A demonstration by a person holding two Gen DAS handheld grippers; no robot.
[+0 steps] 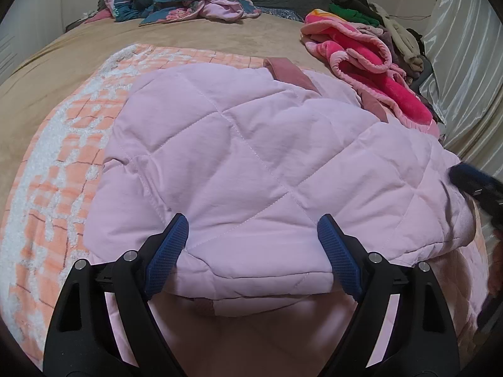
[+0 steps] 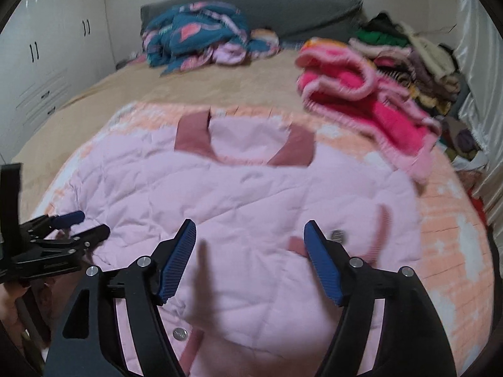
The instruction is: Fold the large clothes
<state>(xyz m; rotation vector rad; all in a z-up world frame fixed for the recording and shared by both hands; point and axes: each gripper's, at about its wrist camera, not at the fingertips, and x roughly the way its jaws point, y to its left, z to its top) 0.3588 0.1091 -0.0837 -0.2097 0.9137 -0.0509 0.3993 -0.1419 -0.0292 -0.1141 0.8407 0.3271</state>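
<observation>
I see one pale pink quilted jacket (image 2: 251,188) flat on an orange-and-white checked blanket (image 2: 446,235) on the bed (image 2: 188,91). Diamond stitching all over, puffy, a bit wrinkled. Darker dusty-pink ribbed collar (image 2: 195,135) points toward the headboard, with a pale lining patch showing between its two ends. In my left wrist view the near portion is folded over, and the fold edge (image 1: 251,279) is thick and rounded, with smooth lining below it. In my right wrist view I see silver snap buttons (image 2: 179,334) low down and a dusty-pink trimmed pocket slit (image 2: 382,232) to the right. The far right edge touches a hot-pink fleece heap (image 2: 361,100).
</observation>
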